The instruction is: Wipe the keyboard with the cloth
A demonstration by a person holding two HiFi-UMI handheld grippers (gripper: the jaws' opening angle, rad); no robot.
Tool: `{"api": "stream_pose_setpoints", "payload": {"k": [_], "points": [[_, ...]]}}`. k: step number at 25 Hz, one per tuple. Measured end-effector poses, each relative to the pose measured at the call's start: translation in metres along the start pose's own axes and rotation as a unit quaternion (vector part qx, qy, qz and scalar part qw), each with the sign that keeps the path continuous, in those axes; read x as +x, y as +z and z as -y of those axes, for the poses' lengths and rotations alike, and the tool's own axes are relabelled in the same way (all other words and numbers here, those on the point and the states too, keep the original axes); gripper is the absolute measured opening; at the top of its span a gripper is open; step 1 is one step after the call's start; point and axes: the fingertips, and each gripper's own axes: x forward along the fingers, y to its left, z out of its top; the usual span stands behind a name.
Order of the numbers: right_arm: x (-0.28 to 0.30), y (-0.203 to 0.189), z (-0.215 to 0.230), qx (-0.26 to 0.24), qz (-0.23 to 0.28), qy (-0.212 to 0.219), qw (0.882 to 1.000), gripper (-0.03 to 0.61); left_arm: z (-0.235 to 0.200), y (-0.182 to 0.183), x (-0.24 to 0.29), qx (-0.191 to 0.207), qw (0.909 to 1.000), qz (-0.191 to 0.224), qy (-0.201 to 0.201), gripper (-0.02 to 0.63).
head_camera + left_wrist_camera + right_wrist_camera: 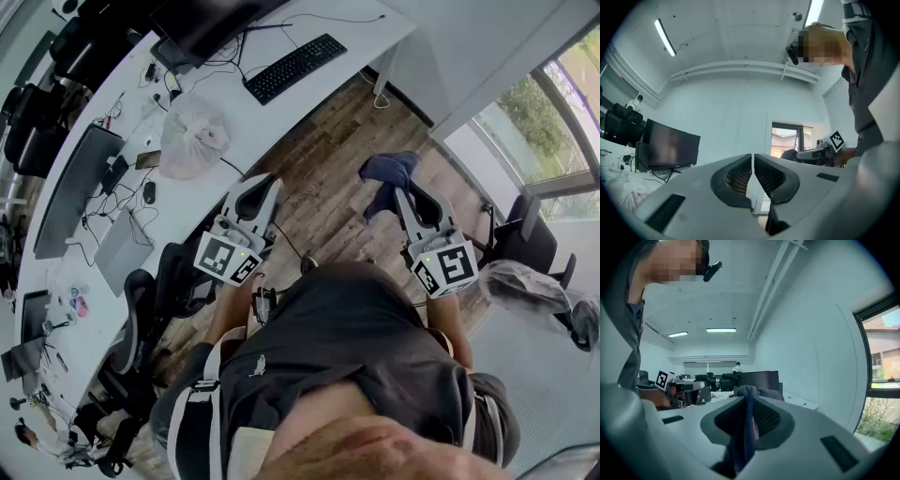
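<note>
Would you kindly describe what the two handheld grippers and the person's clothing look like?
The left gripper and right gripper both have light grey, tapering shells, and each carries a cube with black-and-white square markers at its rear. Their fingers are lined with dark, ribbed pads. The person wears a dark grey top.

Keyboard on desk, bag left of it

The cloth is dark blue, the keyboard black, the desk white, the floor brown wood-grain.
</note>
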Motion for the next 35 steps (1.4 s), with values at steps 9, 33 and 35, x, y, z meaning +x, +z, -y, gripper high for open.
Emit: {"api": "stream_pose_setpoints", "payload": {"k": [9, 33, 35], "points": [[0.022, 0.002, -0.016, -0.002, -0.004, -0.012, 1.000, 0.057, -0.021, 0.002, -0.009, -0.009, 0.9998, 0.001, -0.015, 0.021], [0.097, 0.001, 0.098, 0.058, 0.015, 0.009, 0.998, 0.057, -0.048, -0.018, 0.097, 0.002, 0.9999, -0.012, -0.004, 0.021], [0.104, 0.001, 0.117, 0.059, 0.016, 0.022, 0.998, 0.057, -0.047, -0.020, 0.117, 0.003, 0.9999, -0.013, 0.004, 0.021]]}}
